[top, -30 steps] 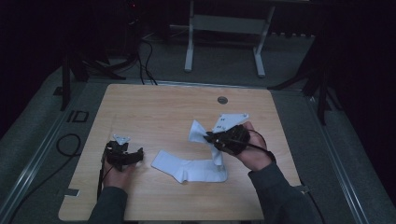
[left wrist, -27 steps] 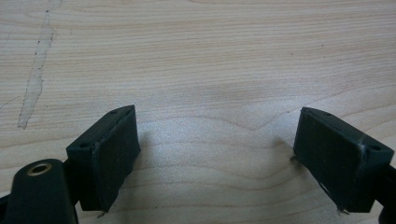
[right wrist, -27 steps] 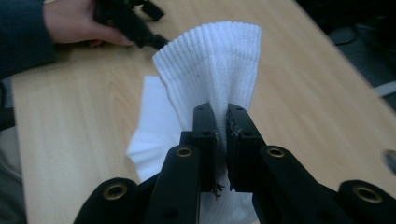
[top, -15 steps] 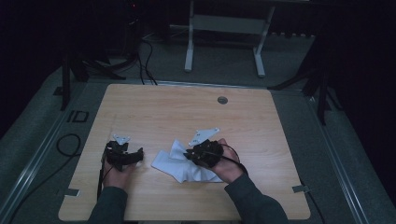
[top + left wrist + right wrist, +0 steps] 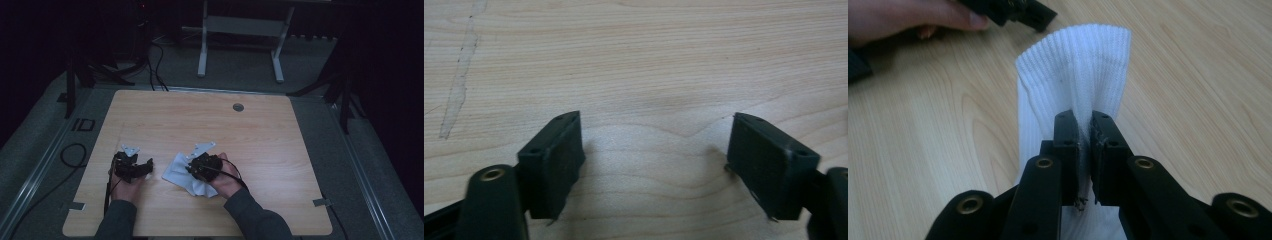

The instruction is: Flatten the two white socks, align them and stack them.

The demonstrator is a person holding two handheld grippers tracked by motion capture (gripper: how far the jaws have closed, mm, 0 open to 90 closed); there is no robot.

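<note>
Flanking the white sock (image 5: pixel 186 174) (pinched by right tool (image 5: pixel 1084 150)): left tool (image 5: pixel 148 165).

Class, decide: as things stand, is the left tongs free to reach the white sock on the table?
Probably yes: the left tongs stand open and empty, with bare table between them and the sock beside them.
</note>
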